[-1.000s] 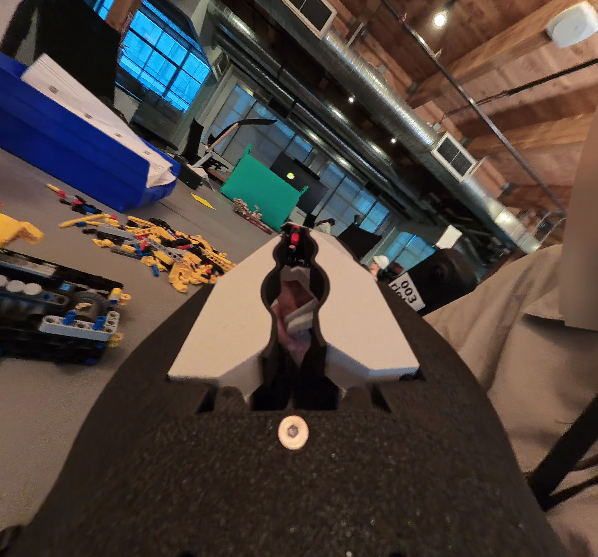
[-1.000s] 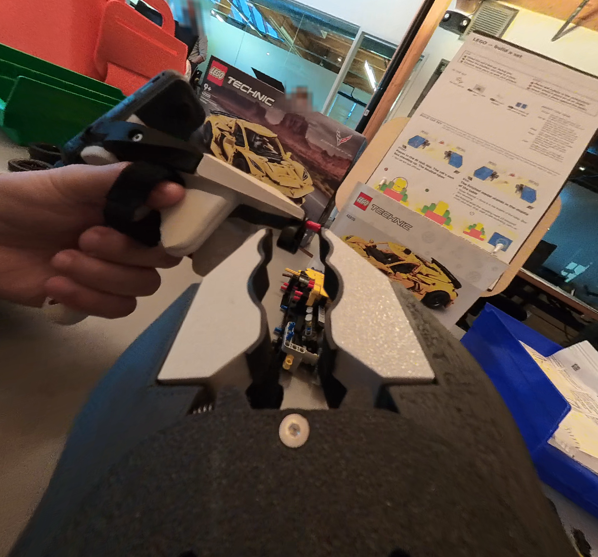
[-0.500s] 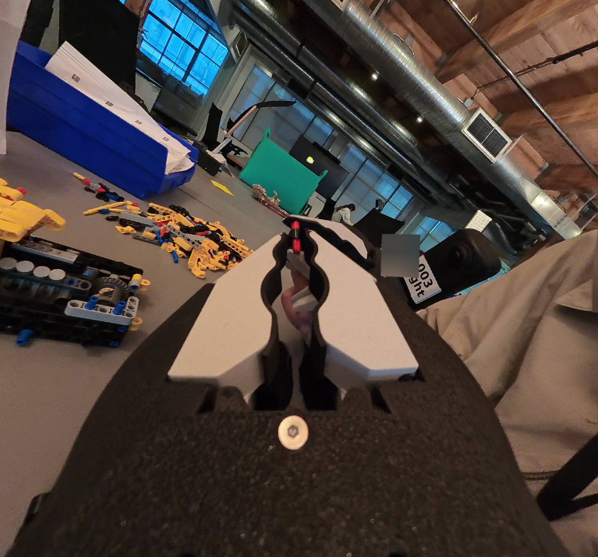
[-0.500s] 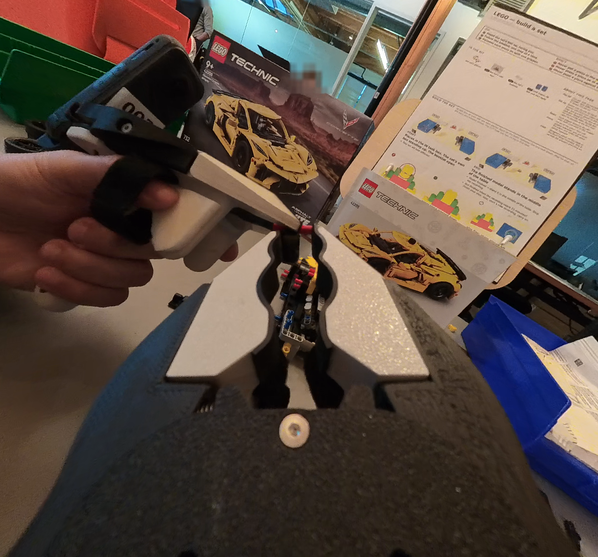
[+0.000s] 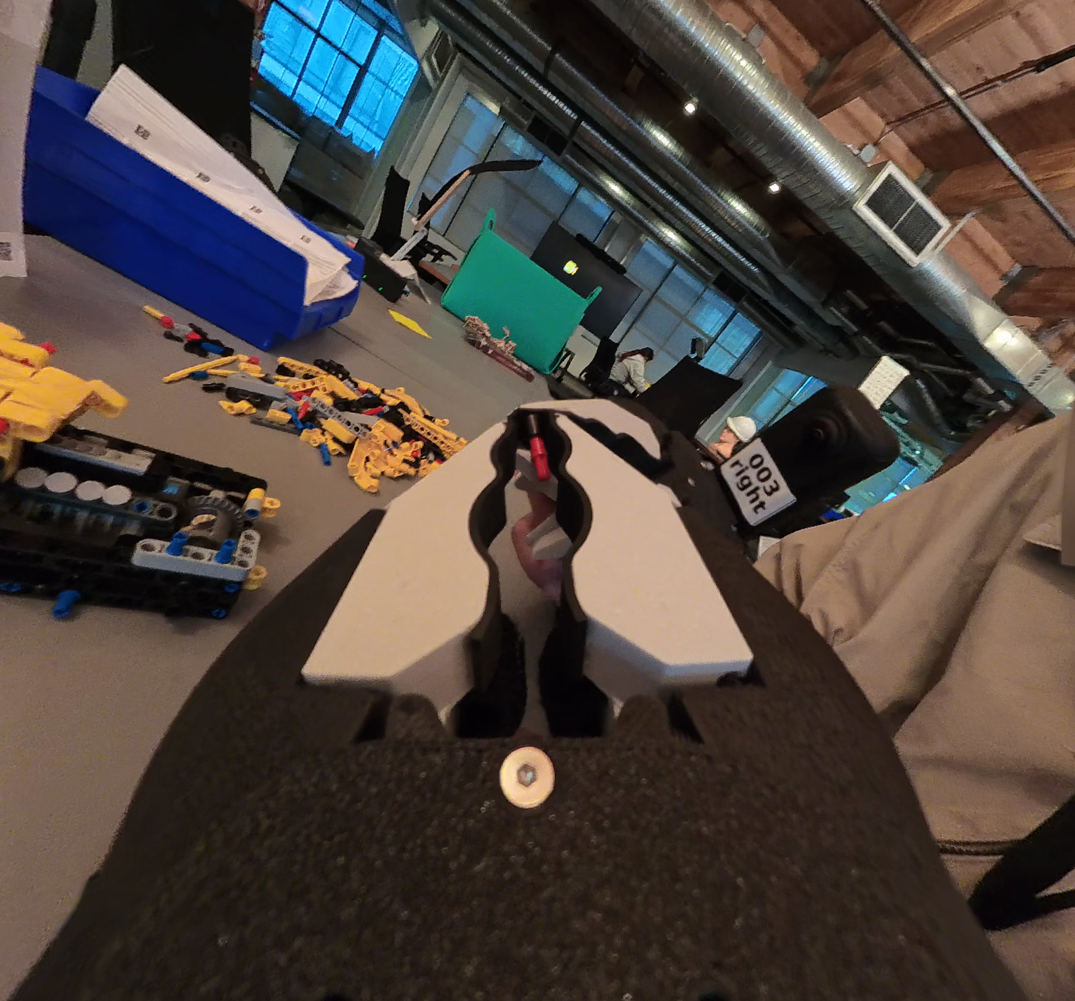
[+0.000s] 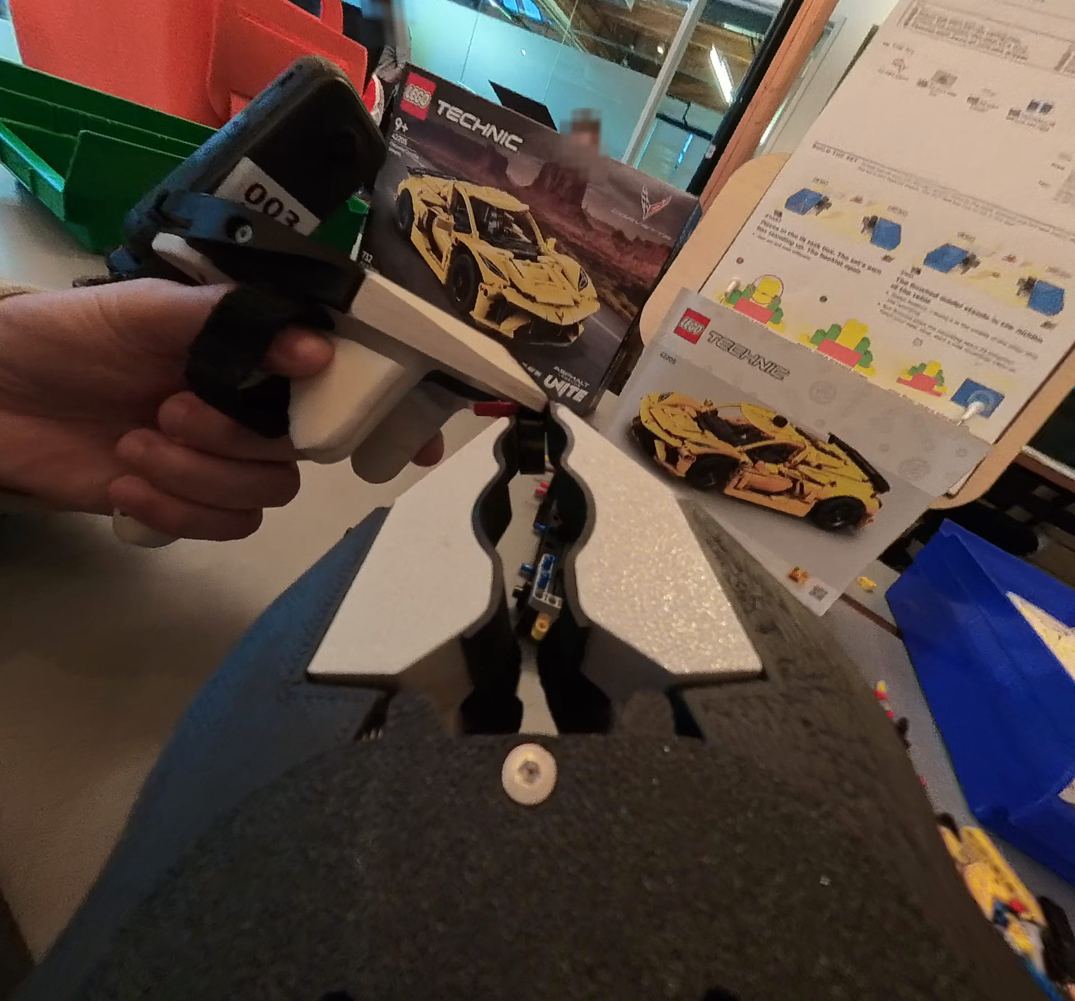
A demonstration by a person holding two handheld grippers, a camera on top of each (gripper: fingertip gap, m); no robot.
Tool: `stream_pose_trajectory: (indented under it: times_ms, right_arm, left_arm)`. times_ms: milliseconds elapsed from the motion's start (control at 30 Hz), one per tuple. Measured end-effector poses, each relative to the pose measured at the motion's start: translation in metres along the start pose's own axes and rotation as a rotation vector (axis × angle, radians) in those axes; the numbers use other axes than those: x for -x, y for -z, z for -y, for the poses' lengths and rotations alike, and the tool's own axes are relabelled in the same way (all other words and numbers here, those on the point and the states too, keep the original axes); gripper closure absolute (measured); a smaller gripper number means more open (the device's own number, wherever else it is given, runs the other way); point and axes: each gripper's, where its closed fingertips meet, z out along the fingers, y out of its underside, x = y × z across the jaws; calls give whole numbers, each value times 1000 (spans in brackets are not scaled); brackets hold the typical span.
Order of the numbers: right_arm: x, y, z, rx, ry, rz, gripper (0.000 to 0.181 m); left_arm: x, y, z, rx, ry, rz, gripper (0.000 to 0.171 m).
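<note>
One grey table (image 5: 87, 711) holds a blue bin (image 5: 174, 240), a box (image 6: 523, 228), a half-built car (image 5: 116, 537) and a pile of parts (image 5: 349, 414). Up above the table, the two grippers meet tip to tip. The right gripper (image 6: 532, 426) pinches a black part (image 6: 529, 446). The left gripper (image 5: 532, 426) pinches a red pin (image 5: 538, 455), right by the black part.

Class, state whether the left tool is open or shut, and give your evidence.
Shut on a red pin: the left tool pinches it at its tips, with only a narrow gap behind.
</note>
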Motion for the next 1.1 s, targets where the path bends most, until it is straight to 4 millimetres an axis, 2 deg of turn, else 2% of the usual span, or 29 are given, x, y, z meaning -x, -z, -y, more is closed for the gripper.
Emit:
stream_pose_trajectory:
  times_ms: [100,200,233,300,367,467,633,733,867,1100]
  right_arm:
    - [0,2,0,-12,-50,16,170]
    - [0,-1,-8,22,-62,28,160]
    - [4,-1,-8,25,-62,48,169]
    - [3,-2,-11,44,-44,29,174]
    - [-3,-4,-18,95,-65,16,174]
    - [-13,-5,-31,155,-76,-16,174]
    - [-14,-7,-40,199,-99,-27,174]
    - [-11,-8,-41,210,-150,-4,174]
    - [-6,-8,-42,207,-191,38,174]
    - [-2,-9,-44,222,-164,51,175]
  left_arm:
    - [2,3,4,-12,48,-25,163]
    - [7,7,5,10,2,10,163]
    - [7,7,3,21,-18,24,163]
    - [11,6,1,51,-88,71,163]
    - [19,9,0,103,-246,160,162]
    - [36,19,4,172,-605,372,151]
    - [52,22,-7,359,-1185,618,149]
    - [51,17,-16,406,-1429,650,145]
    - [45,12,-22,401,-1455,625,148]
    - [44,11,-20,379,-1426,626,166]
